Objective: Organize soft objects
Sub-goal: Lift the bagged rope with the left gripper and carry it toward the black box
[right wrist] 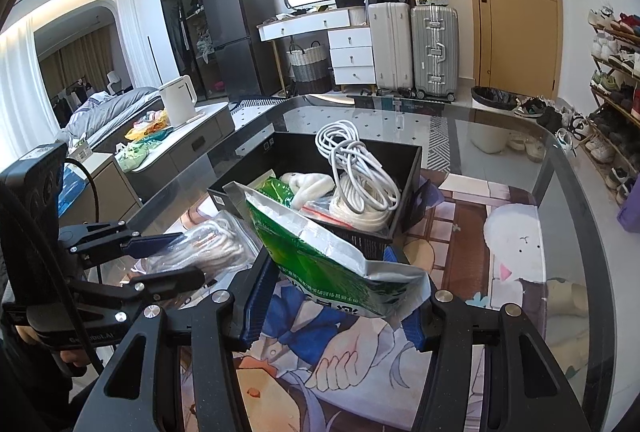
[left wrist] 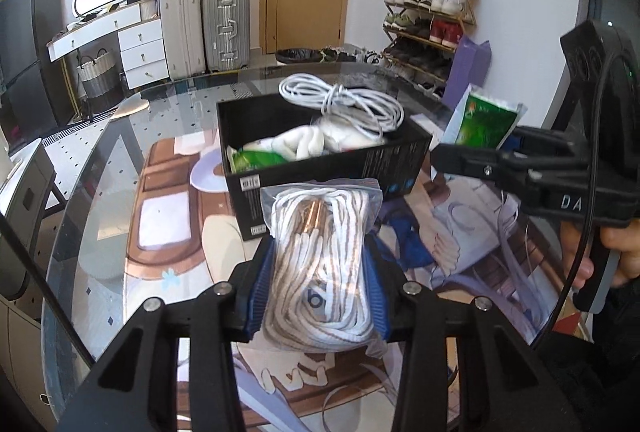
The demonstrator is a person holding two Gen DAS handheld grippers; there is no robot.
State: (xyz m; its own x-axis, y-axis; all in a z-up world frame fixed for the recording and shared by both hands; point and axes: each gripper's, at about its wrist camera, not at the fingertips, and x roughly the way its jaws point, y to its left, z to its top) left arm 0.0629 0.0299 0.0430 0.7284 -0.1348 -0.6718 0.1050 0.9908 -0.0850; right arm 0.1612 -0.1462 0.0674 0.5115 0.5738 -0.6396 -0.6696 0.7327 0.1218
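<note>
Round-cornered glass table [right wrist: 568, 168] fills the lower half of both views, with a printed cartoon mat [right wrist: 472, 232] lying flat beneath the glass.

Open black cardboard box [left wrist: 360, 160] sits mid-table, centre of the left wrist view and centre, slightly above middle, in the right wrist view. Inside it: a coiled white cable bundle [left wrist: 344, 104] heaped at the far right side, a white soft cloth item [left wrist: 308, 142] in the middle, and a green packet [left wrist: 256, 160] at the near left corner.

Green-and-silver foil pouch [right wrist: 320, 256], lower centre of the right wrist view, tilted with its open top pointing up-left, just in front of the box's near wall. Right gripper [right wrist: 332, 296] is clamped on its lower end, blue pads on both sides.

Clear plastic bag of white-and-tan laces [left wrist: 320, 264], lower centre of the left wrist view, upright, just in front of the box. Left gripper [left wrist: 318, 296] is clamped on it, blue pads pressing both sides and bulging the bag.

A hand [left wrist: 616, 252] shows at right edge, on the right gripper's handle.
</note>
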